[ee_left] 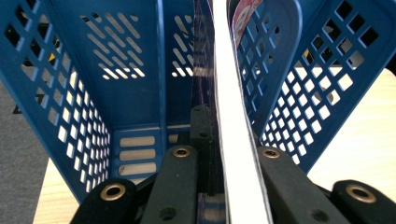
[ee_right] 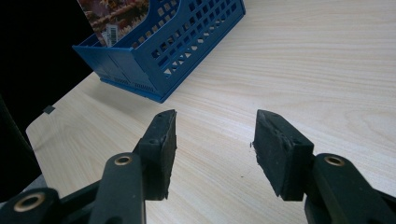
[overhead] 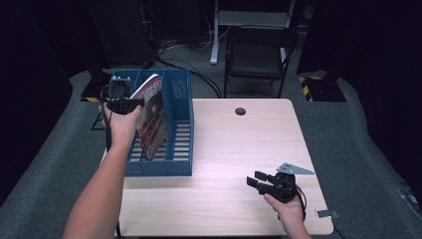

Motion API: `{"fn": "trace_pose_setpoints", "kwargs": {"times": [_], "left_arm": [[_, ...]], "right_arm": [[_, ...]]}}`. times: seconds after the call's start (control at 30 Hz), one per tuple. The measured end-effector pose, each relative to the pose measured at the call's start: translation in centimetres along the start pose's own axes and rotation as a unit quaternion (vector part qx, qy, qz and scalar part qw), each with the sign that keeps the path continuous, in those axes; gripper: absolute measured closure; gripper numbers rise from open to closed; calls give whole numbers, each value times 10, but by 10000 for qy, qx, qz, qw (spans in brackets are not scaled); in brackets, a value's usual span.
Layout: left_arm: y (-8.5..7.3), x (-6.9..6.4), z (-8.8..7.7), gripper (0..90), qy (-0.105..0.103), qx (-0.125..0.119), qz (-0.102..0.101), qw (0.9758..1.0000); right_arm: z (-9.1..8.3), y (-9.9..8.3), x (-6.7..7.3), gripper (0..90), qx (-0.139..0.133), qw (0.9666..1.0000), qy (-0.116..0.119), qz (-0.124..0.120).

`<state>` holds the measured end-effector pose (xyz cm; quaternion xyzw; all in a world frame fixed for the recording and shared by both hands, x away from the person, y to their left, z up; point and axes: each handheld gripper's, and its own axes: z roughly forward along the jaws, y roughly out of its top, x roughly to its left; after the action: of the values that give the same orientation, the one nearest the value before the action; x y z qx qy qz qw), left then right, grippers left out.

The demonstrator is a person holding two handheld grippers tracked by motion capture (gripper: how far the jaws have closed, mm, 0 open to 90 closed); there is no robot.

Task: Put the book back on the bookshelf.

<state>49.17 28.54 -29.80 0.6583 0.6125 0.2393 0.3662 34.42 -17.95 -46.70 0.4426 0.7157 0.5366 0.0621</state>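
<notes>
High view: a magazine (overhead: 152, 117) is clamped in the left gripper (overhead: 130, 103) over the blue file rack (overhead: 181, 149). It is best lowered upright between the dividers. The right gripper (overhead: 259, 181) rests parted and empty at the table's (overhead: 234, 149) near right.

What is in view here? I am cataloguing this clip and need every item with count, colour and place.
file rack: one, blue, perforated walls, on the table's left part.
magazine: one, red-brown cover, standing tilted inside the file rack, pinched at its top edge.
table: one, light wood, with a dark round hole near its far edge.
folding chair: one, dark, on the floor behind the table.
yellow-black striped bases: two, on the floor left and right beyond the table.
cables: several, on the grey floor behind the file rack.
left gripper: one, black, above the file rack, shut on the magazine.
right gripper: one, black, jaws apart with nothing between them, over the table's near right part.
</notes>
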Motion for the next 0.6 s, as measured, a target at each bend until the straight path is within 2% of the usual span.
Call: {"fn": "trace_pose_setpoints", "kwargs": {"times": [0.2, 0.3, 0.6], "left_arm": [[-2, 0, 1, 836, -40, 23, 0, 10000], [-3, 2, -2, 832, -111, 130, -22, 9999], [-15, 12, -13, 822, -163, 359, 82, 9992]], "right_arm": [[0, 0, 0, 485, 2, 10000, 6, -6], [0, 0, 0, 484, 7, 10000, 4, -14], [0, 0, 2, 483, 12, 10000, 1, 5]]}}
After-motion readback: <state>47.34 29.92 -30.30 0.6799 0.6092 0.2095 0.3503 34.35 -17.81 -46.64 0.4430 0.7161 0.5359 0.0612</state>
